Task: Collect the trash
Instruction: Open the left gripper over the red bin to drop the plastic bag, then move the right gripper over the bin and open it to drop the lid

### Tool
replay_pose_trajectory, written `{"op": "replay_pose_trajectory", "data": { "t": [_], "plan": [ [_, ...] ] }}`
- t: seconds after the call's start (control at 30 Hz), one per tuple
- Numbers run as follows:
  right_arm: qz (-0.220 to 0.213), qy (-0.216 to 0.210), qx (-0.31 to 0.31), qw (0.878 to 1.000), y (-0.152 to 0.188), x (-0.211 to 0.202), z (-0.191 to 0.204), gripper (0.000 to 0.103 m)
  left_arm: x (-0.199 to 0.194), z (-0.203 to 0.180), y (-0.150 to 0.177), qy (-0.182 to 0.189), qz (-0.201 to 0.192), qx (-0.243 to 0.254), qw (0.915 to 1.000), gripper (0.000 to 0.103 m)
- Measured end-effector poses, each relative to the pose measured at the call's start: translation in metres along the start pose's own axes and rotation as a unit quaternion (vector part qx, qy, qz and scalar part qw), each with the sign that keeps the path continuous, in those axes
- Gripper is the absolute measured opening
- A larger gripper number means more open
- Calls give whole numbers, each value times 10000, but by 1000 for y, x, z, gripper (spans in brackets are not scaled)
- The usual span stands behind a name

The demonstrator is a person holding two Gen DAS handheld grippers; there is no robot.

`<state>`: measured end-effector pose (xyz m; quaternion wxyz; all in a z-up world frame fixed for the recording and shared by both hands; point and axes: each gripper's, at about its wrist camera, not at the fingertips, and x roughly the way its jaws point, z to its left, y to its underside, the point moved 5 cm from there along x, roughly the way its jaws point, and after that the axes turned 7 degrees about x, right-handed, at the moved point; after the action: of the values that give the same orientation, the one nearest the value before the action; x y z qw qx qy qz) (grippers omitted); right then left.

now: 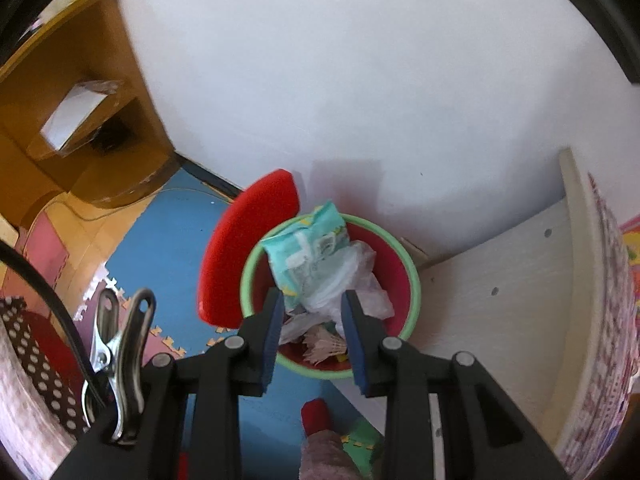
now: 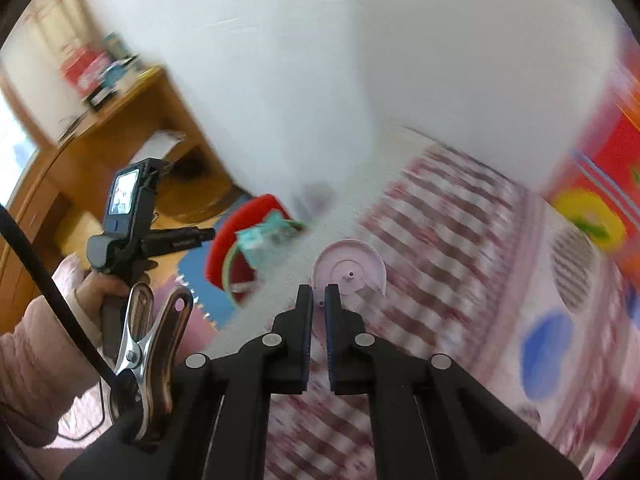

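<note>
Both tongs [image 1: 312,322] [image 2: 319,306] angled downward.

Left wrist view: steeply downward, close above the trash bin [image 1: 330,300] in a wall corner. Right wrist view: shallower downward tilt, over a checked cloth [image 2: 440,272], heavily blurred, so distance is probably farther out. Shared: bin [image 2: 240,268], red lid [image 1: 240,248], wooden desk [image 1: 60,120].

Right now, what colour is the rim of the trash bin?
Light green rim on the red trash bin, clearest in the left wrist view.
</note>
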<state>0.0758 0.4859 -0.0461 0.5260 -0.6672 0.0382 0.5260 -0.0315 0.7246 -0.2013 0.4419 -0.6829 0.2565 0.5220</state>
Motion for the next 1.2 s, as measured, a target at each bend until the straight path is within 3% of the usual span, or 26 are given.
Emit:
{"op": "replay_pose_trajectory", "data": {
  "t": [0.17, 0.37, 0.9, 1.2],
  "plan": [
    [164, -357, -587, 9975, -27, 33, 51, 7, -27, 22, 9, -69, -107, -253, 9996, 31],
    [533, -702, -774, 9931, -36, 77, 91, 7, -54, 39, 19, -192, -253, -445, 9985, 31],
    [1696, -652, -889, 9793, -43, 209, 134, 7, -80, 56, 35, -127, -322, -804, 9962, 31],
    [1989, -480, -822, 9754, -43, 262, 135, 7, -76, 62, 35, -154, -257, -878, 9957, 31]
  ]
}}
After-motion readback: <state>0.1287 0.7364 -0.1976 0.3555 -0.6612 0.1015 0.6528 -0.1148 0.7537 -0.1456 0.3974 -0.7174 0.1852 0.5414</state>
